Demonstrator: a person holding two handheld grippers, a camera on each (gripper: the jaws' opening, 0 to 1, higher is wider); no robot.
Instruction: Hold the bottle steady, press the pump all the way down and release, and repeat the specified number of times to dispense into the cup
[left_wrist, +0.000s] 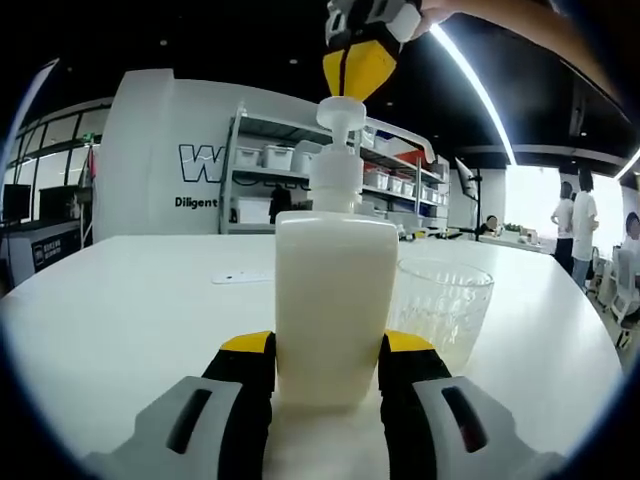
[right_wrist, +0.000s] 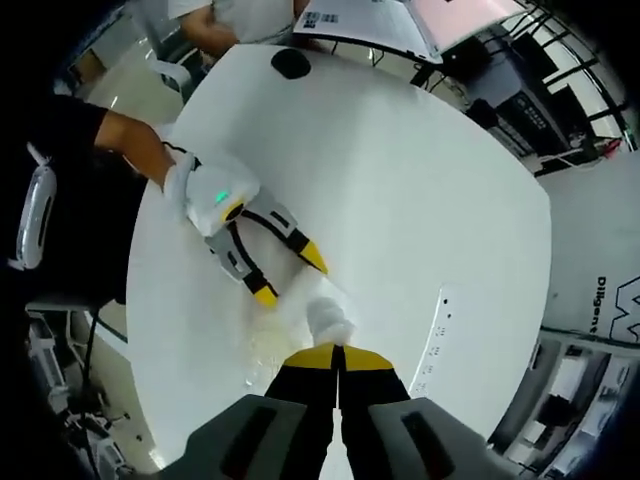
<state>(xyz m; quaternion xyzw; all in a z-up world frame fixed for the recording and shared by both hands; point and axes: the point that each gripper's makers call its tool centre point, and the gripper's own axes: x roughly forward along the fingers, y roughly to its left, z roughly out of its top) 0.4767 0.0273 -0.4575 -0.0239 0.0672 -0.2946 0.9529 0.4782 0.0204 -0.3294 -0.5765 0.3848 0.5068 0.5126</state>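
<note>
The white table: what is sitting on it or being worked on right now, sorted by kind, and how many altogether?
Pump bottle, cream-coloured, held between the left gripper jaws: 1
Clear glass cup beside the bottle: 1
Flat white strip lying on the table: 1
Dark round object near the table's far edge: 1
Grippers, counting the right gripper above the pump: 2
Total: 6

On the curved white wall panel (left_wrist: 165, 150) behind the grey metal shelving, a large dark outlined "W" and, below it, small dark lettering reading "Diligent" are legible, both cut off by the shelving.
</note>
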